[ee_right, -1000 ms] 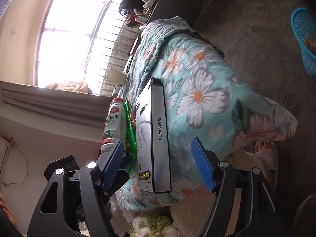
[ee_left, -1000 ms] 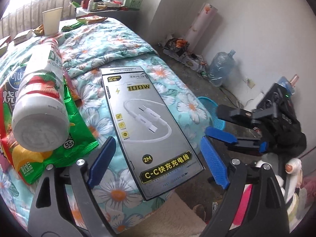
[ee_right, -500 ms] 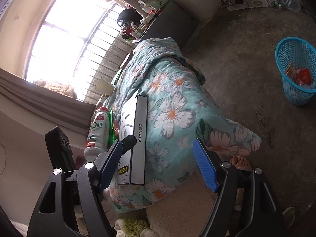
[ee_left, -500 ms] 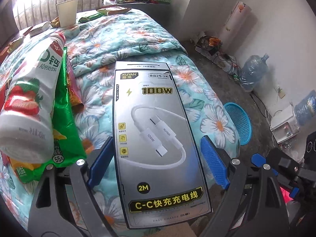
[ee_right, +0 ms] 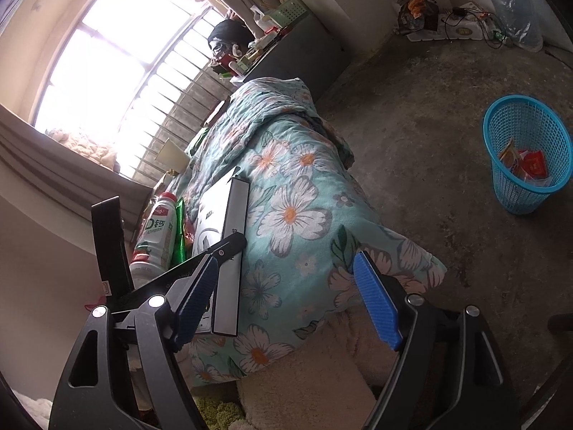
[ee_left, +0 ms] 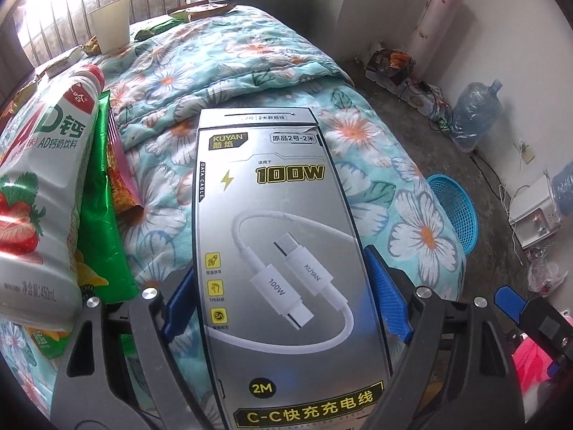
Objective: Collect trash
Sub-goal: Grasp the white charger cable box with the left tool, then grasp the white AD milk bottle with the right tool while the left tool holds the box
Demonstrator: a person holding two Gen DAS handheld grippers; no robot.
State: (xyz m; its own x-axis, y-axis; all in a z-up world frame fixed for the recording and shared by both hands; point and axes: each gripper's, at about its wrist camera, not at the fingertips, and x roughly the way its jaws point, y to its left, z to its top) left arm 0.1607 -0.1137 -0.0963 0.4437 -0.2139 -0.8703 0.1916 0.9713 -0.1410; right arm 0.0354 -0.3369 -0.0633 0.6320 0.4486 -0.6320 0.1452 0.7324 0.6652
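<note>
A silver cable box (ee_left: 279,215) lies on the floral quilt (ee_left: 250,64) near the bed's foot. My left gripper (ee_left: 279,279) straddles its near half, one blue pad on each long side; the jaws are closing and I see no firm press. In the right wrist view the box (ee_right: 231,247) shows edge-on, with a black finger of the left gripper (ee_right: 222,247) across it. My right gripper (ee_right: 286,268) hovers over the bed's corner, its jaws opening with nothing between them. A white drink bottle (ee_left: 39,197) and a green snack bag (ee_left: 100,215) lie left of the box.
A blue mesh basket (ee_right: 526,154) with a few wrappers stands on the concrete floor right of the bed. A paper cup (ee_left: 109,27) and more wrappers sit at the far end of the quilt. A large water jug (ee_left: 472,114) and cables line the wall.
My left gripper has moved forward and down over the cable box, which now lies between its pads. The right view has swung toward the floor, and its jaws stand a little wider.
</note>
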